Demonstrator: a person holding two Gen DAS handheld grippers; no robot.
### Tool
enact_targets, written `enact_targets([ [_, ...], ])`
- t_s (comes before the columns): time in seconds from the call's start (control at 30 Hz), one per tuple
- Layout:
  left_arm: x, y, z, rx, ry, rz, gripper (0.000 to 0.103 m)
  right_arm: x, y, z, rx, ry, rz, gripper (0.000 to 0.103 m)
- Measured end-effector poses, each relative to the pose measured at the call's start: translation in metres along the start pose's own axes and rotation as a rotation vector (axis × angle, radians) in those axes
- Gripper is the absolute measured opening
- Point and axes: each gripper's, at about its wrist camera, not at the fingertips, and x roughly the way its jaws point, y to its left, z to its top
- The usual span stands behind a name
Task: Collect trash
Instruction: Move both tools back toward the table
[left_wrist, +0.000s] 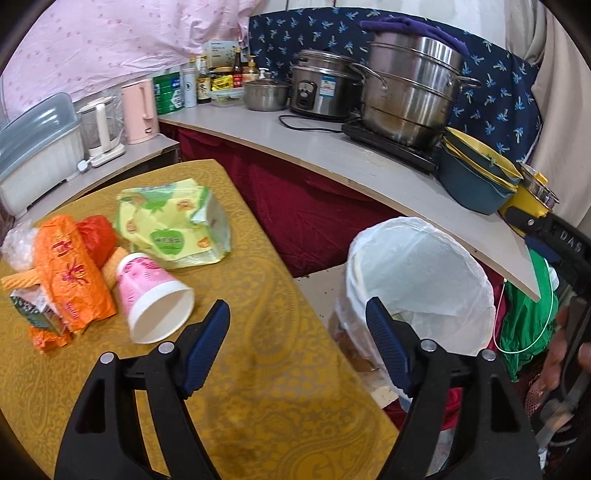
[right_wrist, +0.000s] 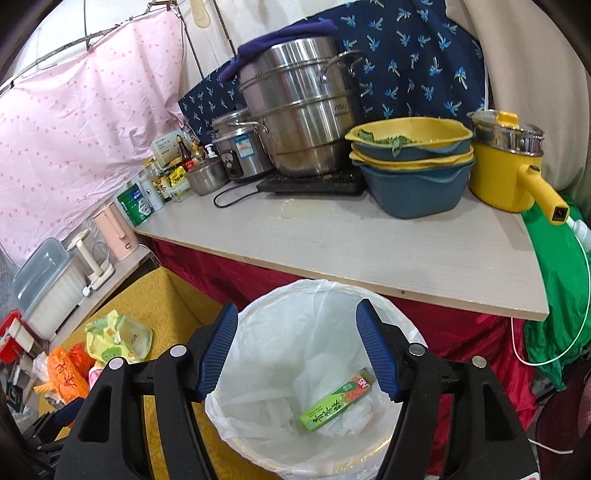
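The left gripper is hanging released and empty beside the cup (best pinched at its rim), while the right gripper, spread, is hovering over the bin holding a carton.

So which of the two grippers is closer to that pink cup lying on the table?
Left. The left gripper is open just beside the pink cup over the table; the right gripper hangs open above the bin.

The big steel steamer pot carries the stamped letters "ASD" on its side. The letters "DAS" show in raised print on a black gripper body at the right edge of the left wrist view. Chinese characters run along the green carton in the bin, too small to read surely.
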Motion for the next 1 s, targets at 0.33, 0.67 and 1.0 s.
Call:
enact_targets([
  [0.33, -0.046, 0.070, -0.024, -0.070, -0.052, 0.110, 0.085, -0.037, 0.054, -0.016, -0.050, -0.006, 0.085, 0.066],
  [0.67, -0.083, 0.171, -0.065, -0.205, -0.027, 0.262, 0.090, -0.038, 0.160, -0.067, -0.151, 0.078, 0.235, 0.070],
  [1.0, -0.104, 0.254, -0.094, -0.345, -0.005, 0.347, 0.090, -0.004, 0.235, -0.130, -0.214, 0.232, 0.305, 0.070],
])
